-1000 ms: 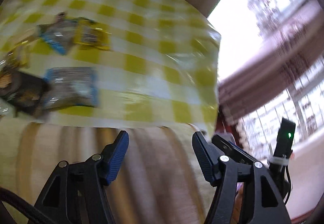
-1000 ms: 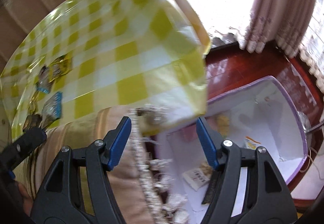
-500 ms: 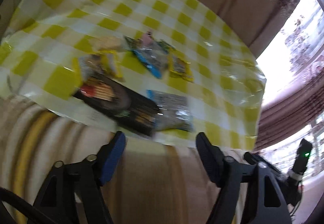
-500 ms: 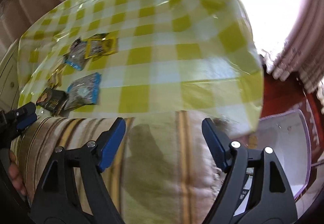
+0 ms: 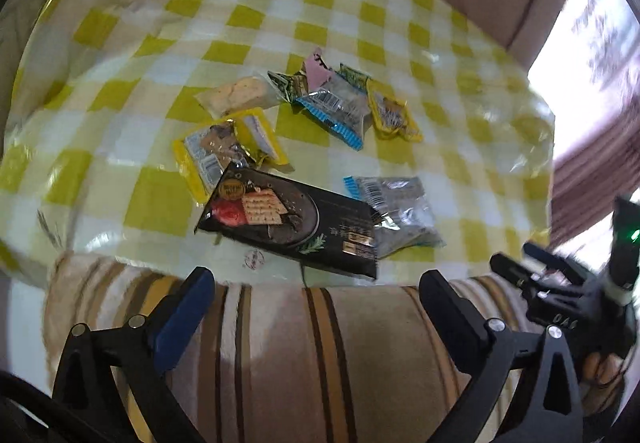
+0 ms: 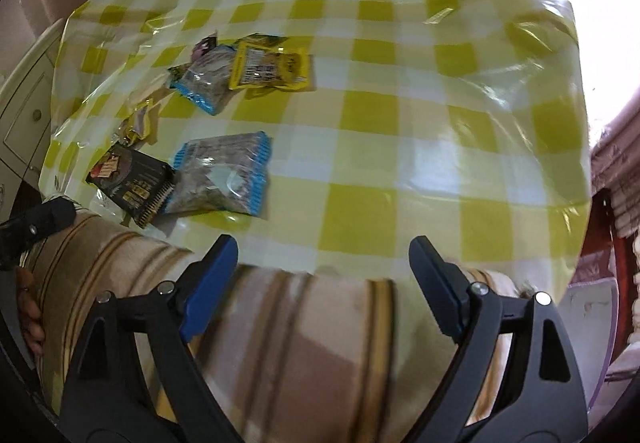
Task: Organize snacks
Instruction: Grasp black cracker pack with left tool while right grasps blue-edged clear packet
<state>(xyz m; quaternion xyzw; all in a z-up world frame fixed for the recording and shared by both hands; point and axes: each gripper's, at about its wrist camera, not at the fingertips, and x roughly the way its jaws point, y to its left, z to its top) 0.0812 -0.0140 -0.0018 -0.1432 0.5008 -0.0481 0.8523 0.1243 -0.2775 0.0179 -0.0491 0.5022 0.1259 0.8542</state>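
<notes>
Left gripper [image 5: 316, 291] and right gripper [image 6: 324, 263]: jaws opening, nothing between them. Snack packets [image 5: 320, 103] lie on the checked tablecloth [image 6: 400, 123] beyond both sets of fingertips, black cracker box [image 5: 292, 223] nearest.

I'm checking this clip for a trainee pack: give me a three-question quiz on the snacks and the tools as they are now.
1. True or false: the black cracker packet overlaps the blue-edged clear packet at the table's near edge.
2. What does the left tool hold? A) a yellow packet B) nothing C) the black packet
3. Fill in: the checked tablecloth is white and ____.

Key: 1 true. 2 B; its jaws are opening with nothing between them, and so are those of the right tool. 3 yellow.
</notes>
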